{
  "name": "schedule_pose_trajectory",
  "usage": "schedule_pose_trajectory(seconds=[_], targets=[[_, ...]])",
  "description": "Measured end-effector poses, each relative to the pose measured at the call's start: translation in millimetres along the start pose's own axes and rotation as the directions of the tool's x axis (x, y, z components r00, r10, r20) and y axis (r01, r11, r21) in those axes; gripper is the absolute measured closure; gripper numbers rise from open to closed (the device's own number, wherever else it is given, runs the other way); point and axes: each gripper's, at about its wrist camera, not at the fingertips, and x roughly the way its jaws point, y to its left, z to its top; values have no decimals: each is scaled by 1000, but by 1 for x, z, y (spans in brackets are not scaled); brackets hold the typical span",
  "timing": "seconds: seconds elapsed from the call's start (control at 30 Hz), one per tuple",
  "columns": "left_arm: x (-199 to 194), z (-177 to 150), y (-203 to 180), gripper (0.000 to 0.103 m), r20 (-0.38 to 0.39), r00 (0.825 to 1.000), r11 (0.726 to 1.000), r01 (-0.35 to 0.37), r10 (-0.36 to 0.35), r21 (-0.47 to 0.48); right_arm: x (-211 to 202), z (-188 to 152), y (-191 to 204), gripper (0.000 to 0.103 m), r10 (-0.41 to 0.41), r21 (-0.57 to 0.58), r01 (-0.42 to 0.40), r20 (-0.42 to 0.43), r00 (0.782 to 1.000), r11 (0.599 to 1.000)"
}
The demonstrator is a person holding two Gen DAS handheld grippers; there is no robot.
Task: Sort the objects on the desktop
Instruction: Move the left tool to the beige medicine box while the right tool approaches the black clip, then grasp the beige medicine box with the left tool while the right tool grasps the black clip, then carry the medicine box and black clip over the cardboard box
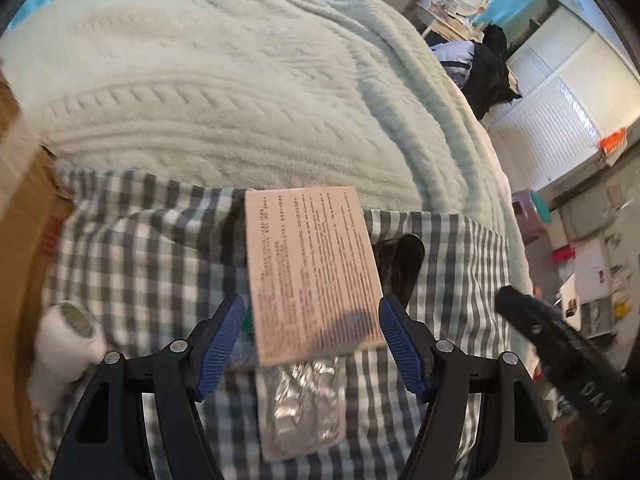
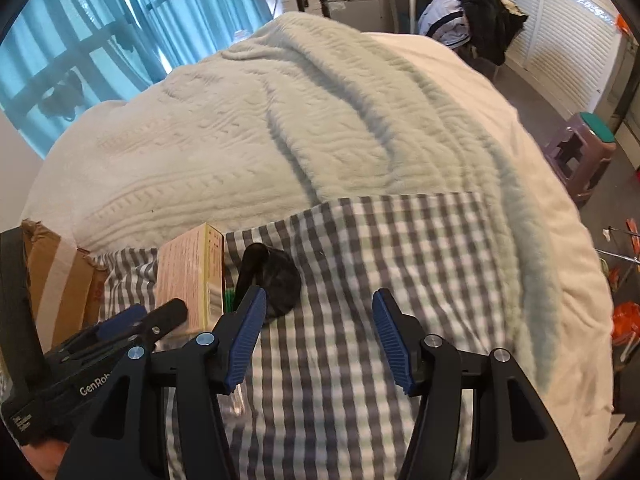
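A pale mint cable-knit blanket (image 2: 304, 128) covers the bed. A grey-and-white checked cloth (image 2: 400, 264) lies over its near part. Blue sheer curtains (image 2: 120, 20) hang at the window on the left. A purple plastic stool with a teal top (image 2: 580, 152) stands on the floor, right of the bed. Dark clothing (image 2: 480, 16) is piled beyond the bed, beside white louvred doors (image 2: 560, 32).

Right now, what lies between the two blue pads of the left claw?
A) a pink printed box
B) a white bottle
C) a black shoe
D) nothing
A: in the left wrist view the pink printed box sits between the pads of the open left claw, apparently untouched.
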Motion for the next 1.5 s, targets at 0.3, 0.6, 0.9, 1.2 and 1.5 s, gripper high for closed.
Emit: schedule_pose_trajectory(seconds=[0.3, 0.6, 0.9, 1.2, 1.5], targets=[[34, 11, 22, 24, -31, 996, 994, 84, -87, -72, 53, 4, 2, 48, 61, 60, -59, -34, 998, 996], [33, 13, 20, 47, -30, 983, 983, 183, -182, 30, 81, 4, 10, 50, 90, 115, -79, -89, 992, 990], [17, 17, 16, 59, 6, 983, 980, 184, -185, 77, 87, -2, 23, 89, 22, 98, -9, -127, 992, 995], [-10, 15, 24, 71, 43, 986, 982, 159, -164, 104, 63, -4, 20, 93, 24, 106, -14, -93, 995, 994], [-53, 18, 40, 71, 71, 989, 991, 123, -126, 48, 18, 1, 38, 93, 45, 68, -42, -51, 998, 997]])
